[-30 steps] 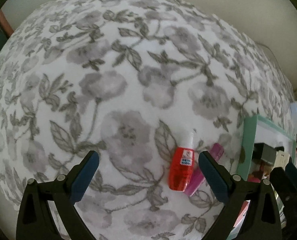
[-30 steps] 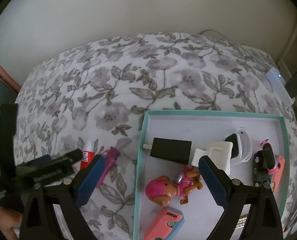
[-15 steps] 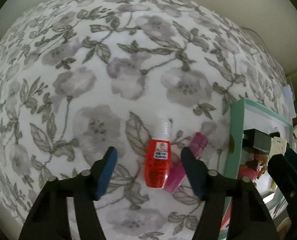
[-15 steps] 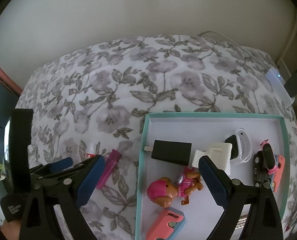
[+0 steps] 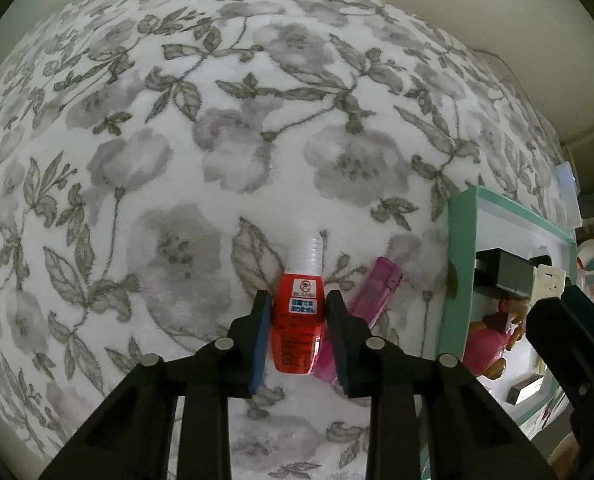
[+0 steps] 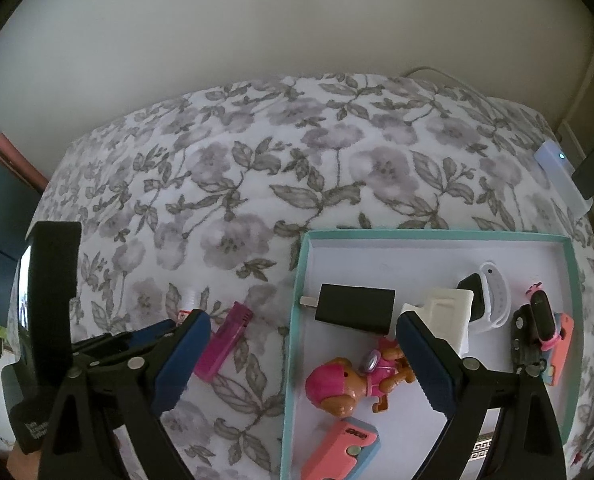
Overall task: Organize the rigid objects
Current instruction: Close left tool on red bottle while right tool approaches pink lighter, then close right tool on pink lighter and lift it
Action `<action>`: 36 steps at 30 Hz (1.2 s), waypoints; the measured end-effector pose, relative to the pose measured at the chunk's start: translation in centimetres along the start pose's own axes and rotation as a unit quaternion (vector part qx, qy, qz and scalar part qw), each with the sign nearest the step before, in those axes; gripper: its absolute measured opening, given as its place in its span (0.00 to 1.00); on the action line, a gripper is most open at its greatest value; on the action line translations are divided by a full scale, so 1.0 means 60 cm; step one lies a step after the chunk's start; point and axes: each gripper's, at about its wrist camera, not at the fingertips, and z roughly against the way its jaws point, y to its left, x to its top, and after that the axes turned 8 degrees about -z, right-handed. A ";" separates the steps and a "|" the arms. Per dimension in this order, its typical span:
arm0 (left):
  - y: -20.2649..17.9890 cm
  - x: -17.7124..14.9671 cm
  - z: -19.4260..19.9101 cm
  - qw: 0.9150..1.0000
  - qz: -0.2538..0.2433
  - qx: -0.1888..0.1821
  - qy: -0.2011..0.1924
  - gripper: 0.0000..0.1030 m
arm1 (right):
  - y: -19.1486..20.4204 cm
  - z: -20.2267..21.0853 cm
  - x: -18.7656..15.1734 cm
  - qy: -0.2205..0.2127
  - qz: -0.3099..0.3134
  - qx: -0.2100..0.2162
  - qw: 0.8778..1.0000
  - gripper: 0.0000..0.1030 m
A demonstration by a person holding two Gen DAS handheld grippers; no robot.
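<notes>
Left gripper (image 5: 297,332) is clamped on the little red bottle (image 5: 297,334), which lies flat on the floral cloth (image 5: 217,140), long axis running away from the camera, white cap on the far end. Pink lighter (image 5: 371,300) lies just beside it on the right, angled toward the teal tray (image 6: 297,280). Right gripper (image 6: 301,356) hangs wide apart and empty over the tray's toy dog (image 6: 353,384) and black charger (image 6: 355,308).

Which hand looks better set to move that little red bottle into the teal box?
Left. Its claw is closed on the red bottle. The right claw hangs open above the teal box, holding nothing.
</notes>
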 end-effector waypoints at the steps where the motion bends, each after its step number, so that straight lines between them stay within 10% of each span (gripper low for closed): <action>1: -0.001 0.000 0.000 1.000 0.000 0.000 -0.001 0.28 | 0.001 0.000 0.000 -0.001 0.000 0.000 1.000 0.93; 19: 0.117 0.002 0.024 0.996 0.066 0.054 -0.016 0.28 | 0.077 -0.049 -0.029 0.021 0.059 0.014 0.998 0.76; 36: 0.133 -0.001 0.033 0.996 0.074 0.049 -0.015 0.28 | 0.119 -0.129 -0.072 0.070 0.095 -0.009 0.993 0.35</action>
